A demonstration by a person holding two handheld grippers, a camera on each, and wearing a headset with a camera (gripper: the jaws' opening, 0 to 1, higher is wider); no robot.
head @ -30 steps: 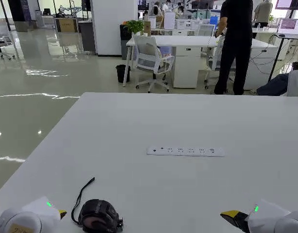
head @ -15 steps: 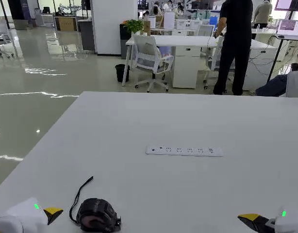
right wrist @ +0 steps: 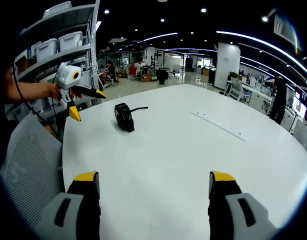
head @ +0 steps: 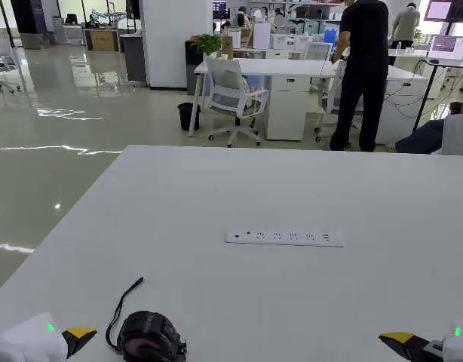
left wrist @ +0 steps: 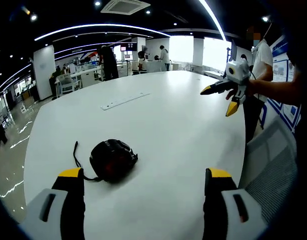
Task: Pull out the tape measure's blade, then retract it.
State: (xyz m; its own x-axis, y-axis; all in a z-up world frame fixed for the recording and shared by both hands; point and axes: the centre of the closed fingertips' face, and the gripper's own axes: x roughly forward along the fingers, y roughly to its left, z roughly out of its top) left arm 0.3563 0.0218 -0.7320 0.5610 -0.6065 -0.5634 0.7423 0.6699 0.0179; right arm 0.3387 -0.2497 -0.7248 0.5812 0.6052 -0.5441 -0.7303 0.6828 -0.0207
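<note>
Found the black tape measure [head: 148,337] lying on its side near the front left corner of the white counter [head: 292,188], with its black wrist strap [head: 122,309] trailing off toward the far side. Saw the left hand-held gripper [left wrist: 143,173] with jaws spread wide and nothing between them. Placed the tape measure just ahead of those jaws, nearer the left one, and touching neither. In the head view, caught one yellow tip of that hand-held gripper just left of the tape measure, close but apart.

Saw the right hand-held gripper [right wrist: 153,176] likewise gaping wide and holding nothing. Placed it well off to the right of the tape measure, near the counter's front edge. In the left gripper view, made out that same right hand-held gripper raised in a person's hand [left wrist: 253,87], jaws splayed.

Noted a white power strip [head: 284,237] lying flat near the counter's middle, well beyond the tape measure. Farther back, across a glossy floor, noted a white office chair [head: 235,90] at a desk and a standing person [head: 363,68] in dark clothes.
</note>
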